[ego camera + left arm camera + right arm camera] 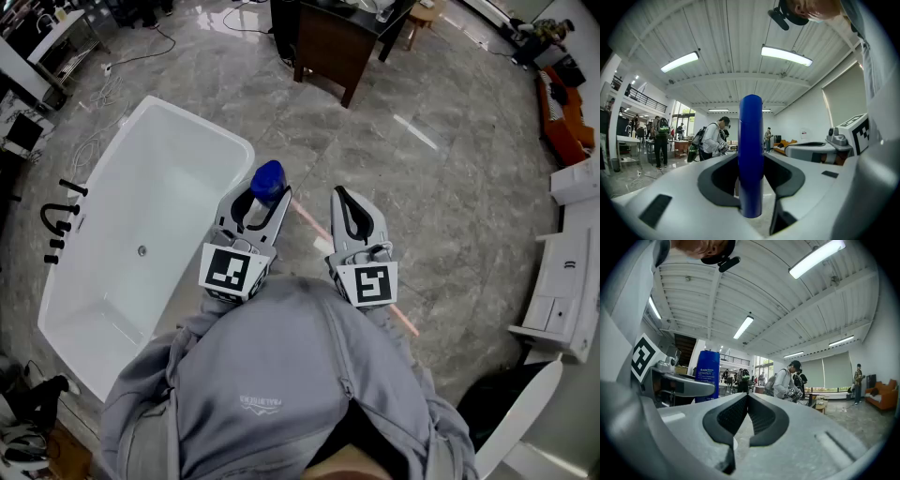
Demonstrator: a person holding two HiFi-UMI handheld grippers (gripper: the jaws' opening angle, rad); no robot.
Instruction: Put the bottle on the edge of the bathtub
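Holds the blue bottle upright in the left gripper near the bathtub rim, right gripper closed and empty; risks toppling it into the tub if released off-centre on that narrow edge.

I see a glossy grey tiled floor. On it stand a white bathtub at left, a dark desk beyond and a white cabinet at right, with loose cables trailing.
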